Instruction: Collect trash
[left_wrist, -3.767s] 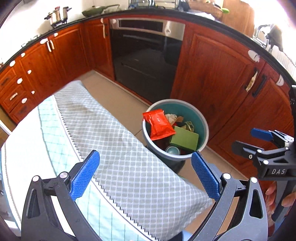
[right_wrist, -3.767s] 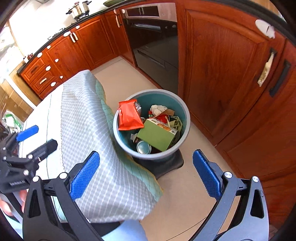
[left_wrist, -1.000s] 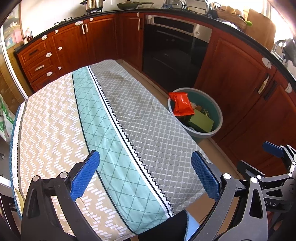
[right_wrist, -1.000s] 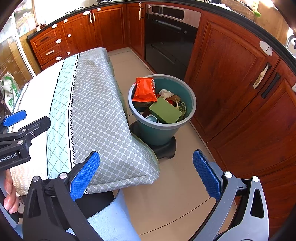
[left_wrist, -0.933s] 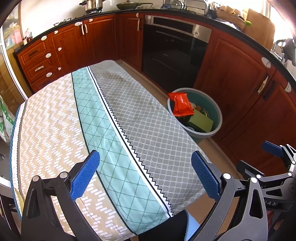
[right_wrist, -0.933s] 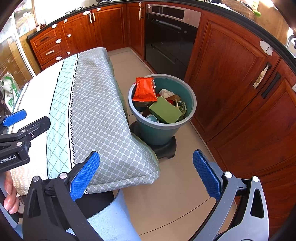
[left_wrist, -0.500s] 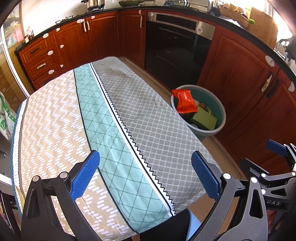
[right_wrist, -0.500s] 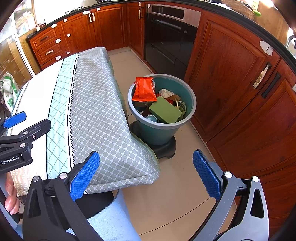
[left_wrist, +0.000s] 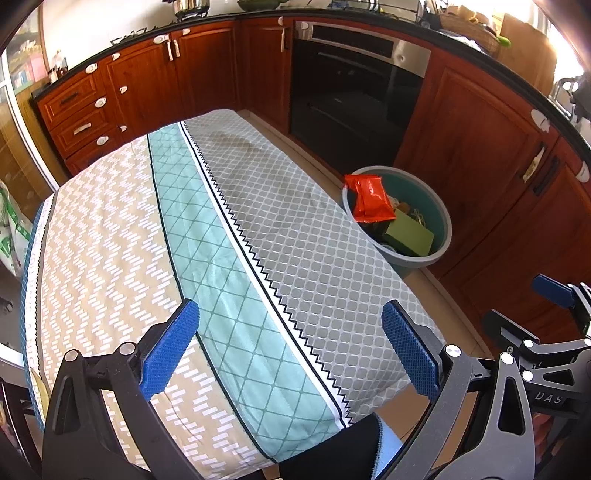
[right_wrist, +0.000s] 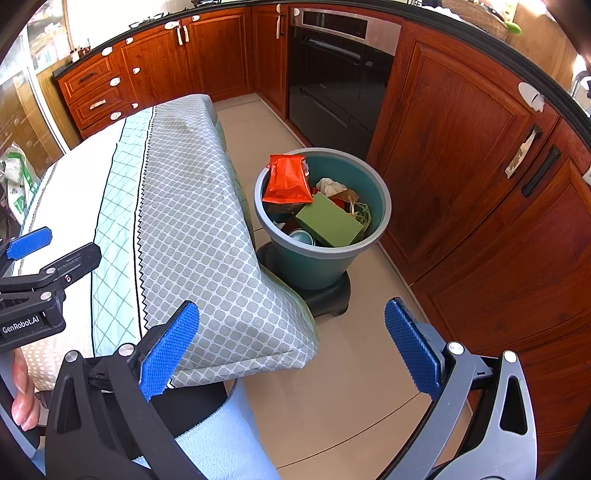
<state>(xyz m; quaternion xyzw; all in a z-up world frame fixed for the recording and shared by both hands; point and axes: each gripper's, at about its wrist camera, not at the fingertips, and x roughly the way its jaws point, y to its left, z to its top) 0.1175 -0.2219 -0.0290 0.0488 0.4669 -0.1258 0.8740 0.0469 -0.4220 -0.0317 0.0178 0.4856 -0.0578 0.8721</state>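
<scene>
Red-brown kitchen cabinets (right_wrist: 461, 155) and a black oven (left_wrist: 354, 85) stand along the far side of the room, and in front of them is a table with a patterned cloth (left_wrist: 221, 251) in beige, teal and grey bands. On the floor just beside the right edge of the table stands a teal bin (right_wrist: 380, 199) on a dark base (right_wrist: 328, 295). The trash is in the bin: an orange bag (right_wrist: 286, 181) leans against the inner wall on the table side, a green box (right_wrist: 328, 221) lies tilted near the middle, crumpled paper (right_wrist: 330, 184) is behind it, and a small round can (right_wrist: 301, 236) shows at the front. The left gripper (left_wrist: 291, 350) hangs over the near part of the cloth, its 2 blue pads wide apart and nothing between them. The right gripper (right_wrist: 291, 350) is over the floor at the near corner of the table, its pads also wide apart and empty, with the bin ahead of it and well apart. A hand (right_wrist: 22, 391) shows at the lower left edge of the right view, and a light blue sleeve (right_wrist: 221, 439) shows below.
</scene>
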